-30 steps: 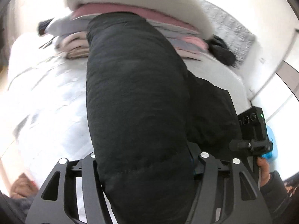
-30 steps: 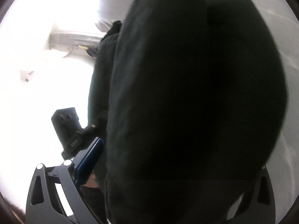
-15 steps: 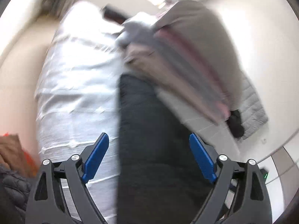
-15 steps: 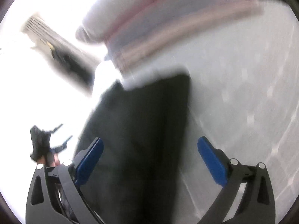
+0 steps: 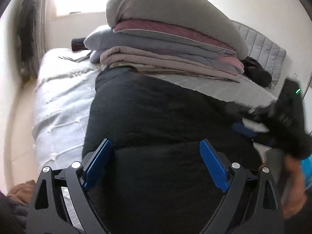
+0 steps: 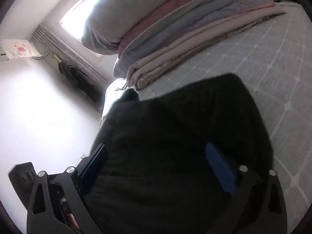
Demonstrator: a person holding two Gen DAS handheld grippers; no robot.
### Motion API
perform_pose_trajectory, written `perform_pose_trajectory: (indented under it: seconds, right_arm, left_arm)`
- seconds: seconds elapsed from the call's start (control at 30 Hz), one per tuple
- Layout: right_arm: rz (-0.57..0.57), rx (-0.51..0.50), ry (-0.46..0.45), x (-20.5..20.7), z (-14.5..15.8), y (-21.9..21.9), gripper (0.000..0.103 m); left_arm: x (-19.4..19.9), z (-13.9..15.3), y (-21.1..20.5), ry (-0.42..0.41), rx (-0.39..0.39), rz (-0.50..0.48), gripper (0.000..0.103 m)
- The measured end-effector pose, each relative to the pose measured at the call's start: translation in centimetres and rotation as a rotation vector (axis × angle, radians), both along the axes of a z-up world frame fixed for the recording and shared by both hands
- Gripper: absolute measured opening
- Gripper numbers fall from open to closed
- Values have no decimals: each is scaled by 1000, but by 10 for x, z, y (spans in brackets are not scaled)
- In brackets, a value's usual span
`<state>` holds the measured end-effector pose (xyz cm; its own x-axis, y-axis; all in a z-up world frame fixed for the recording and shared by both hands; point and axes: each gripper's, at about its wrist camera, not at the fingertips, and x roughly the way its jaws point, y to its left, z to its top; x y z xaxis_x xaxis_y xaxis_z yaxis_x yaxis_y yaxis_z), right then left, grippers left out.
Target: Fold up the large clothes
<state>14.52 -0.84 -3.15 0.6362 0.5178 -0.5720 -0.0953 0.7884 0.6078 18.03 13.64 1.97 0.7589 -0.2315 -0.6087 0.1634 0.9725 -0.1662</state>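
Folding: black coat [image 5: 156, 120] on bed [image 5: 58, 101]
Left gripper [image 5: 156, 165]: wide, just opening
Right gripper [image 6: 156, 167]: seemingly wide
Risk: puffy fold springing open

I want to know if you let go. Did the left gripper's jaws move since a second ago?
Yes. The left gripper was clamped on the black coat; its jaws have just been opening and now stand wide, the coat lying on the bed below the stack.

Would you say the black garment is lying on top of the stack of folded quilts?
No, the black garment lies on the bed in front of the stack of folded quilts.
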Motion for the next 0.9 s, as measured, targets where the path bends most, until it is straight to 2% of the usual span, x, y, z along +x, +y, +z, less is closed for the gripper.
perform_pose_trajectory:
  seconds: [0.1, 0.17, 0.23, 0.3, 0.33, 0.4, 0.47, 0.53, 0.6, 0.67, 0.73, 0.8, 0.83, 0.87, 0.9]
  right_arm:
    - [-18, -135, -138, -3, 41, 15, 96]
    - [-46, -239, -165, 15, 48, 24, 96]
    - [-57, -328, -101, 39, 34, 37, 96]
    - [-39, -328, 59, 64, -11, 33, 97]
    - [-29, -320, 96, 67, -23, 33, 97]
    - [-40, -325, 76, 68, -22, 35, 96]
    - [-26, -334, 78, 70, -23, 37, 96]
    - [-25, -282, 95, 56, -7, 23, 96]
    - [-35, -252, 41, 19, 20, 2, 96]
    - [-10, -278, -35, -24, 48, 2, 96]
    - [17, -316, -73, -56, 58, 3, 96]
    - [21, -347, -68, -85, 44, 4, 96]
    - [24, -367, -28, -88, 27, 5, 96]
    - [52, -402, 69, -85, -4, 8, 96]
    - [96, -388, 98, -86, -26, 7, 97]
  left_arm:
    - [-8, 13, 6, -53, -2, 76, 88]
    - [-5, 19, 7, -81, 24, 116, 90]
    - [8, 13, 12, -38, 14, 127, 91]
    - [24, -4, 12, 42, -7, 128, 91]
    - [29, -9, 13, 59, -15, 129, 91]
    - [28, -13, 9, 50, 32, 138, 91]
    - [28, -13, 11, 42, 28, 137, 91]
    - [26, -12, 14, 47, 35, 145, 91]
    - [18, -10, 16, 39, 48, 158, 91]
    - [5, -3, 16, 18, 75, 162, 91]
    - [-9, 3, 11, 8, 110, 148, 92]
    - [-24, 5, 4, 13, 148, 132, 92]
    - [-30, 4, 0, 20, 171, 123, 92]
    - [-36, 1, -3, 32, 190, 109, 92]
    - [-41, -1, -6, 47, 206, 103, 92]
